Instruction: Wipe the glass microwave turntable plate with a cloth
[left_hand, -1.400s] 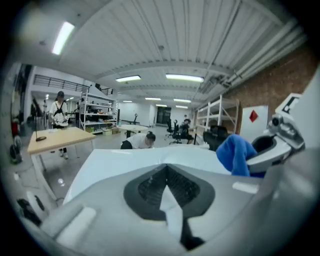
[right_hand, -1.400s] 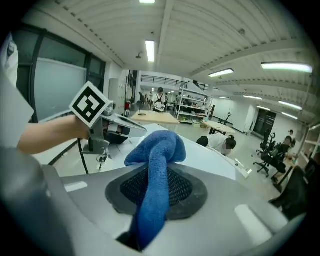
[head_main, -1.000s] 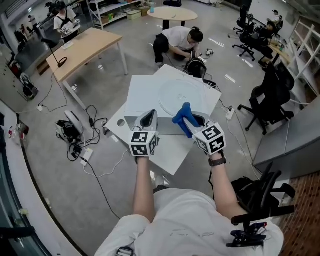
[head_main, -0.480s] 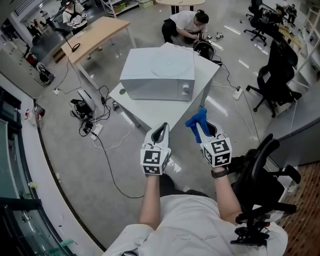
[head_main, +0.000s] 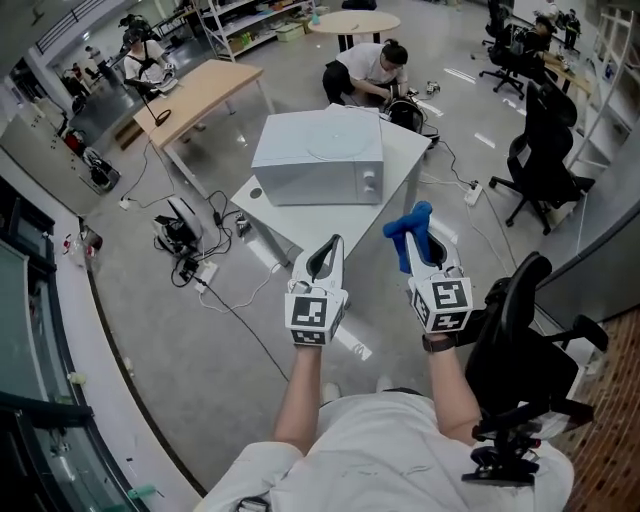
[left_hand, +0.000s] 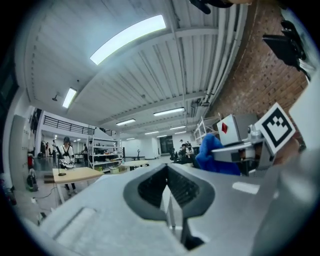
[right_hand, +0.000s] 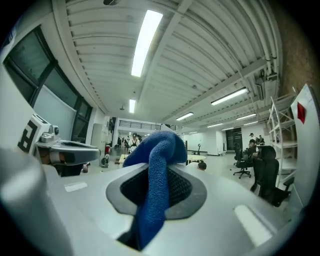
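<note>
1. Standing back from the square white table (head_main: 275, 215), the person held both grippers raised in front of the body, each tilted up so that its own camera looked at the ribbed ceiling.
2. The left gripper (head_main: 333, 244) was clenched, its dark pads pressed together with nothing between them.
3. The right gripper (head_main: 422, 250) was grasping a blue terry cloth (head_main: 410, 228), which ran up between the jaws and curled over their tips in a bunched loop.
4. The two grippers hung side by side, apart from each other and clear of the table; the left gripper view caught the cloth and the right gripper's marker cube off to its right.
5. A boxy light-grey microwave oven (head_main: 320, 172) sat on the table towards the far edge, its dial side facing the person.
6. The round clear glass turntable plate (head_main: 335, 138) lay flat on the microwave's top, nearer its right edge, showing only as a faint circle; neither gripper touched it.
7. Beyond the table's far corner a person in a white shirt (head_main: 365, 65) crouched on the floor; a long wooden desk (head_main: 200, 95) stood to the left, and black office chairs (head_main: 545, 160) to the right.
</note>
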